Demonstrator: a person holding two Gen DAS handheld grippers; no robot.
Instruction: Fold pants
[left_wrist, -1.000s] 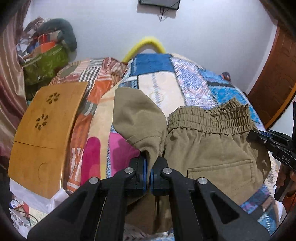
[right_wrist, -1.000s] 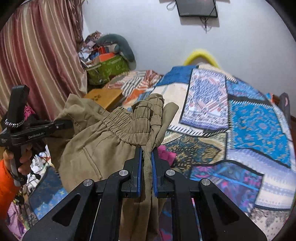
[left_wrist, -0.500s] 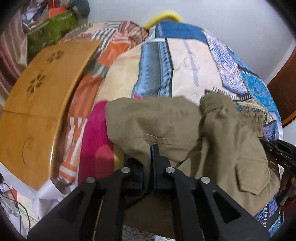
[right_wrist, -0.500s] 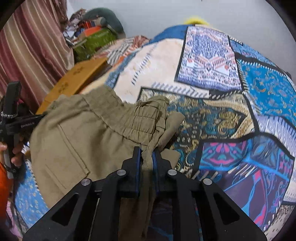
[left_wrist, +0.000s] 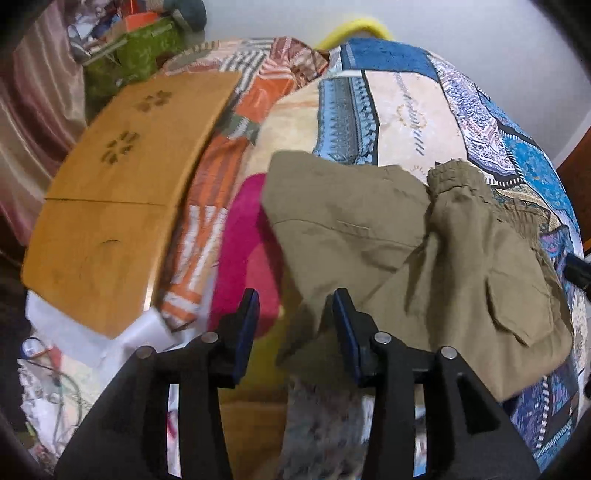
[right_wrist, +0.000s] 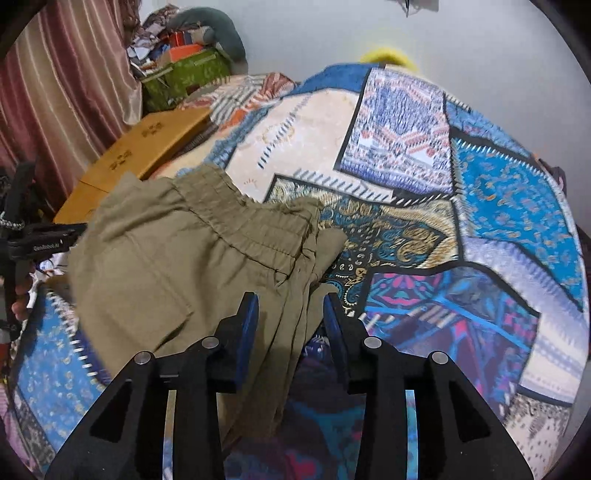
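Khaki pants lie bunched on the patchwork bedspread, their elastic waistband toward the far side and a flap pocket at the right. My left gripper hovers over their near edge. Its jaws are opening, and the cloth rests loose between them without being pressed. My right gripper is over the pants on the other side. Its jaws are opening too, with a fold of fabric lying slack in the gap. The left gripper's body shows at the far left of the right wrist view.
A wooden lap table sits on the bed's left side, beside striped bedding. A green bag and clutter pile up in the far corner by a striped curtain. Cables and white cloth lie below the bed's edge.
Both grippers have let go of the pants, their jaws going from clamped on the fabric to spread apart. The pants came down from hanging in the air and now rest on the bed.
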